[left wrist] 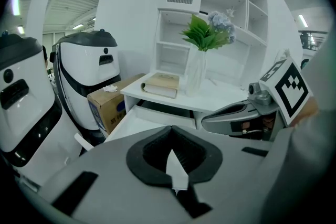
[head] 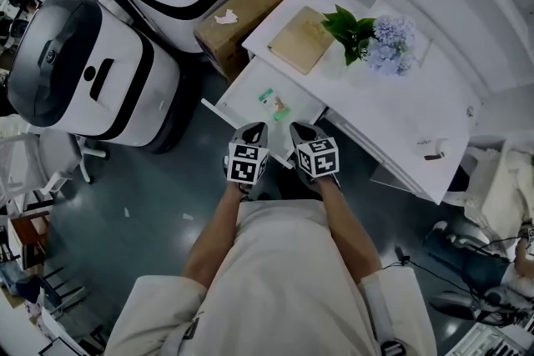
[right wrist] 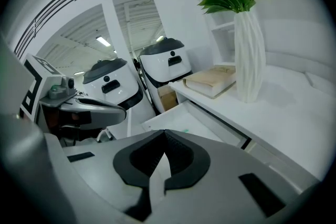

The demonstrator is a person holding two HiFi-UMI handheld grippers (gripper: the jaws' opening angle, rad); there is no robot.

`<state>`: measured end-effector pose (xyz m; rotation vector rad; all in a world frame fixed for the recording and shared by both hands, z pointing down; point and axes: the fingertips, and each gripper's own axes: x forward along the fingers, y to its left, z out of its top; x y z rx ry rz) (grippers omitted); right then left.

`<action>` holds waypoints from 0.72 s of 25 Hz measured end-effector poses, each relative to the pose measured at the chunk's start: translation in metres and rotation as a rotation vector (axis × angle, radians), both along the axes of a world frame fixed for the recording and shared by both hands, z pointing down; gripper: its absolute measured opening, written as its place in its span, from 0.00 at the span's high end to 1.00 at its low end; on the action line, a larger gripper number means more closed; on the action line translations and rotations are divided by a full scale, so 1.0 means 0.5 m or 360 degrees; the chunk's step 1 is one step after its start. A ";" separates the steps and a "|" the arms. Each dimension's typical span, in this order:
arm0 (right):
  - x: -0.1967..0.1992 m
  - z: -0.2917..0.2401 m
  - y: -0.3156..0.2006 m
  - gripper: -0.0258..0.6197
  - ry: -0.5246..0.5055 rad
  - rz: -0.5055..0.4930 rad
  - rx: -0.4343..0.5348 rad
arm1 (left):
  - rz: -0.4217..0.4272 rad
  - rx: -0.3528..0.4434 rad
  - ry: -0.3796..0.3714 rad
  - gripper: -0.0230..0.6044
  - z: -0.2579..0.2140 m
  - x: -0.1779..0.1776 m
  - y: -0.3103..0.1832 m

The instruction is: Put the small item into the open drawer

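Note:
The white drawer stands pulled open from under the white desk. A small green and white item lies inside it. My left gripper hovers at the drawer's near edge, jaws closed together with nothing between them. My right gripper sits beside it, also shut and empty. In the left gripper view the left gripper points toward the drawer, and the right gripper shows on the right. In the right gripper view the right gripper faces the drawer.
On the desk lie a tan book and a white vase with green leaves and blue flowers. A cardboard box and two large white and black machines stand left of the desk. A small white device rests near the desk's right edge.

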<state>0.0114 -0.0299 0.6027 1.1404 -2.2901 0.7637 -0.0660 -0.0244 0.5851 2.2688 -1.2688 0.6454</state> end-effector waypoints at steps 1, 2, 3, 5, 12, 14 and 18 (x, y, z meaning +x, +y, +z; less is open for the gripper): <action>-0.001 0.002 0.002 0.92 0.0006 -0.0009 -0.0002 | -0.0001 -0.0005 0.0002 0.94 0.001 -0.001 0.001; -0.001 0.003 0.004 0.92 0.0011 -0.0016 -0.0003 | -0.0002 -0.0010 0.0001 0.94 0.002 0.000 0.002; 0.001 0.004 0.006 0.92 0.0016 -0.0019 -0.0004 | -0.0001 -0.0014 0.0000 0.94 0.004 0.000 0.003; 0.005 0.005 0.008 0.92 0.0021 -0.0012 -0.0009 | -0.0001 -0.0021 0.0002 0.94 0.007 0.000 0.006; 0.030 0.025 0.018 0.92 0.0019 0.0059 -0.0083 | 0.0013 -0.0067 0.0031 0.94 0.018 0.002 0.018; 0.033 0.025 0.018 0.92 0.0016 0.0070 -0.0091 | 0.0018 -0.0074 0.0019 0.94 0.022 -0.001 0.021; 0.031 0.027 0.017 0.92 0.0007 0.0077 -0.0095 | 0.0011 -0.0081 0.0002 0.94 0.030 -0.009 0.025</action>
